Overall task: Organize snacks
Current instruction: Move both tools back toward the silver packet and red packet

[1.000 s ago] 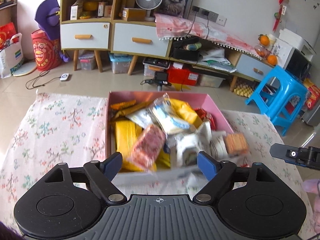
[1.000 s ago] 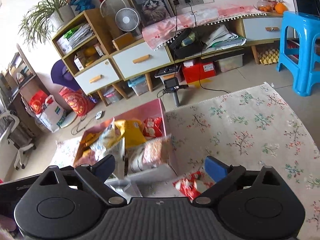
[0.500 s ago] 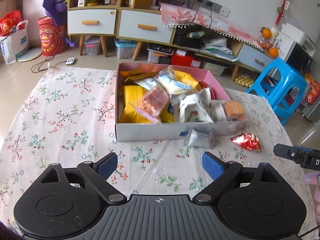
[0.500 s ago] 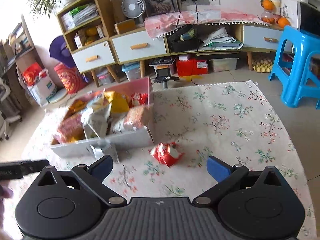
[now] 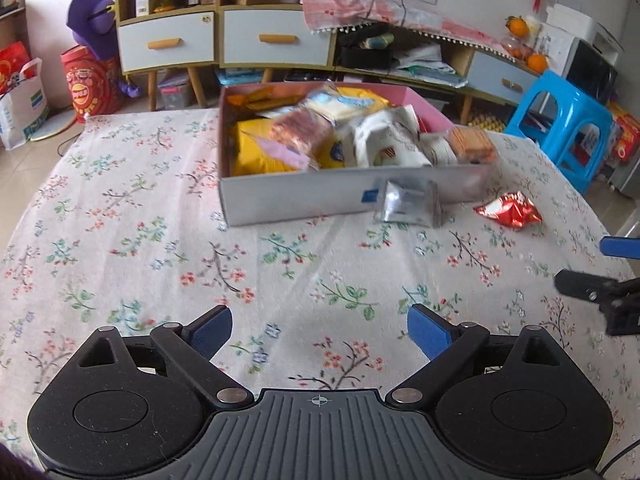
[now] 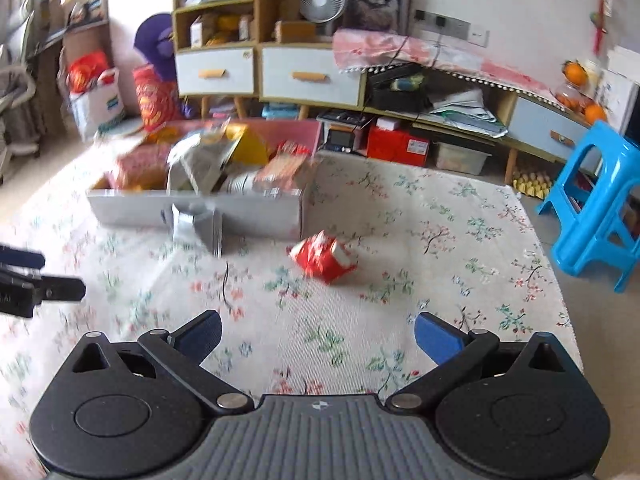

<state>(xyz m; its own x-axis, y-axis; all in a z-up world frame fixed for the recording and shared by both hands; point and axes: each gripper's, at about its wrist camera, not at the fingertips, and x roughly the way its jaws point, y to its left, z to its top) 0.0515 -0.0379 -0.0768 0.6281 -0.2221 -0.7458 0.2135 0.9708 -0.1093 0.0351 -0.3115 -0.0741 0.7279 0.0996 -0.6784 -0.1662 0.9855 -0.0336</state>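
Since pulling back: both grippers, left gripper (image 5: 320, 330) and right gripper (image 6: 318, 334), now sit near the surface's (image 5: 120, 216) front edge.
Jaws: wide, empty.
Outside box (image 5: 280, 200): silver packet (image 5: 408, 203), red packet (image 6: 323, 257).

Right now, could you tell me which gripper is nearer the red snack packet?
Right. The right gripper faces the red snack packet directly; the left gripper sits farther back, leftward.
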